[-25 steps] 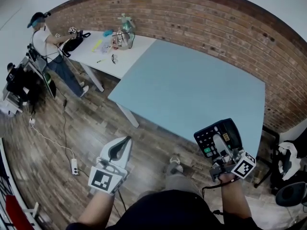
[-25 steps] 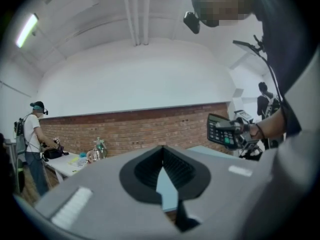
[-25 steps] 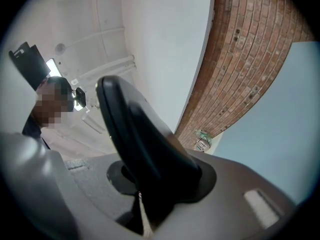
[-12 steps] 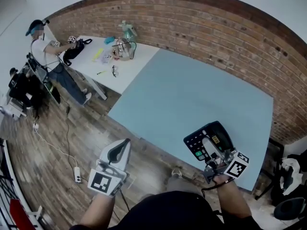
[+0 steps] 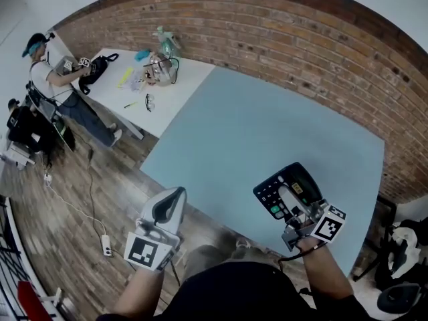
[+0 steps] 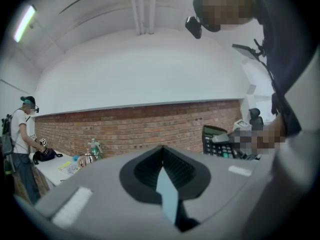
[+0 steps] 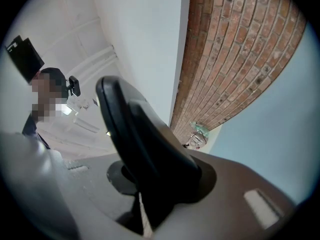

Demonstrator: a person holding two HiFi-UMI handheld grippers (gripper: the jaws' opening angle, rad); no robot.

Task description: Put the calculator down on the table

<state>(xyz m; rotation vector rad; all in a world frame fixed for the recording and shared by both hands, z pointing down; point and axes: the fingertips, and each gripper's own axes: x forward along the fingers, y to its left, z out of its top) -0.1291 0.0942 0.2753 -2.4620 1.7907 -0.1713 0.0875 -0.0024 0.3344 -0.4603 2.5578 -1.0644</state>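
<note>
A black calculator [image 5: 289,184] with a grey screen and green keys hangs just above the near right part of the light blue table [image 5: 267,122], face up. My right gripper [image 5: 291,196] is shut on its near end. The right gripper view has the calculator [image 7: 142,144] edge-on between the jaws of that gripper [image 7: 150,189]. My left gripper [image 5: 174,196] hovers at the table's near edge, shut with nothing in it. The left gripper view looks along the gripper [image 6: 162,159] over the table and catches the calculator [image 6: 216,141] at the right.
A white table [image 5: 187,79] stands at the back left with a spray bottle [image 5: 164,40] and several small items. A person [image 5: 48,72] works at its far end. A brick wall runs behind. A power strip [image 5: 105,245] lies on the wooden floor.
Both grippers have moved forward towards the blue table. The calculator has gone from over the table's near edge to over its surface. The left gripper now reaches the near edge.
</note>
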